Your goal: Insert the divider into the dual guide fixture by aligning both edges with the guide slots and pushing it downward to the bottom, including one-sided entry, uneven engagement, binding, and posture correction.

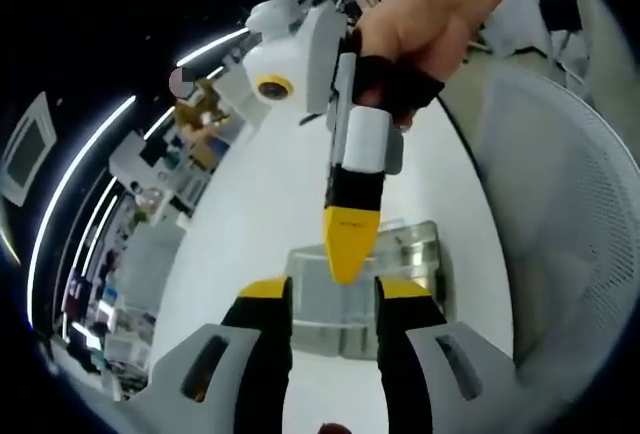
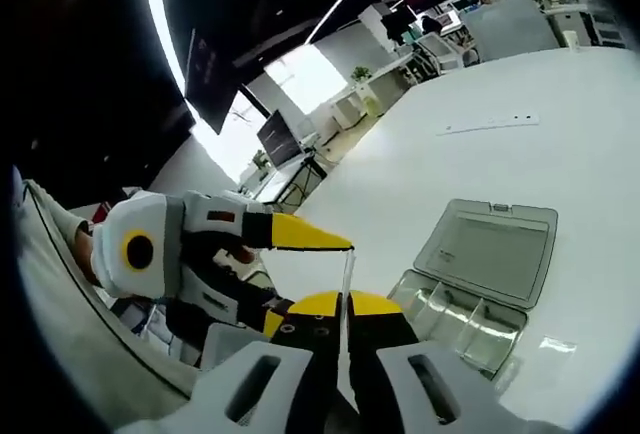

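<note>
The wide white counter (image 2: 560, 104) carries a clear plastic compartment box with slotted guide walls (image 2: 462, 316), its hinged lid (image 2: 488, 247) lying open and flat on the far side. A white mesh chair back (image 1: 570, 204) stands at the right edge of the left gripper view. Beyond the counter's far end lie office desks with dark monitors (image 2: 275, 136).

In the right gripper view, the right claw (image 2: 345, 306), black with yellow tips, is narrowed onto a thin transparent plastic divider sheet (image 2: 347, 272), which stands upright between its jaws, up off the counter and left of the box. The left claw (image 2: 345, 245) reaches in from the left, its yellow tips meeting the divider's top edge; whether it pinches the sheet cannot be told.

In the left gripper view, the left claw (image 1: 334, 294) shows a narrow gap between its jaws, with the right claw (image 1: 347, 264) pointing down into it, held by a person's hand (image 1: 430, 9). The box (image 1: 415, 254) sits just behind.
</note>
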`<state>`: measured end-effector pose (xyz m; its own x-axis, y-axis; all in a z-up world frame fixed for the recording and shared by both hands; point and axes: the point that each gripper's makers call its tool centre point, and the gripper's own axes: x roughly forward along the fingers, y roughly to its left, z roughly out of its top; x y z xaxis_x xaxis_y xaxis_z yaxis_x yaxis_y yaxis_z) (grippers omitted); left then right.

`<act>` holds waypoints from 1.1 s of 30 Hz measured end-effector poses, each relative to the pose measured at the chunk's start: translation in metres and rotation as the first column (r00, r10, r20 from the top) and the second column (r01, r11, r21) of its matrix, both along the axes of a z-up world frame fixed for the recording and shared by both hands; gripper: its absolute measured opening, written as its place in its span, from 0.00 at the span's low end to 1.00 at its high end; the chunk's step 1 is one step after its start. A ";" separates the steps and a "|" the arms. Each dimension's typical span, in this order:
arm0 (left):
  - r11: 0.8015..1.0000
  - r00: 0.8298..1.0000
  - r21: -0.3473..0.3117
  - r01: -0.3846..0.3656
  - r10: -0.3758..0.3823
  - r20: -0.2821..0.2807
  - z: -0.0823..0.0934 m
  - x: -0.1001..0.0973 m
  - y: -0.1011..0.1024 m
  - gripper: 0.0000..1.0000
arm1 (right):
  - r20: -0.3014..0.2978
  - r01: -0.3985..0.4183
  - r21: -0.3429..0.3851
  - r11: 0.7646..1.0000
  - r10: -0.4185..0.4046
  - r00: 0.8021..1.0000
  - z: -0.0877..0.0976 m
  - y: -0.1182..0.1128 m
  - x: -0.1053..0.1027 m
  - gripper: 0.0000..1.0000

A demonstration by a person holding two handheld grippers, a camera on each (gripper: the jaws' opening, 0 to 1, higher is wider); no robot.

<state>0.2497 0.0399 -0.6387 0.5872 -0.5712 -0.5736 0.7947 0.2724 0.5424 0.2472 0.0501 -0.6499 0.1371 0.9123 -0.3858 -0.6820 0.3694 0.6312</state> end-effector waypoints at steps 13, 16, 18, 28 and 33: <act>1.000 1.000 -0.014 0.003 -0.003 0.008 0.006 0.001 0.000 0.33 | -0.016 0.018 0.012 1.000 -0.018 1.000 0.002 -0.002 0.000 0.00; 0.999 1.000 -0.047 -0.016 0.015 -0.015 0.008 0.002 0.002 0.39 | -0.006 0.015 0.009 1.000 -0.015 1.000 0.002 -0.003 0.000 0.00; 0.998 0.999 -0.056 -0.018 0.016 -0.028 0.009 0.003 0.003 0.40 | 0.013 0.002 0.007 1.000 -0.002 1.000 0.002 -0.003 -0.002 0.00; 0.985 0.983 -0.166 -0.052 0.021 -0.183 0.015 0.003 0.012 0.41 | 0.080 -0.040 -0.026 0.999 0.042 0.996 0.000 -0.010 -0.006 0.00; 0.975 0.967 -0.211 -0.063 0.007 -0.255 0.017 0.000 0.011 0.38 | 0.143 -0.091 -0.048 0.995 0.097 0.985 -0.001 -0.012 -0.013 0.00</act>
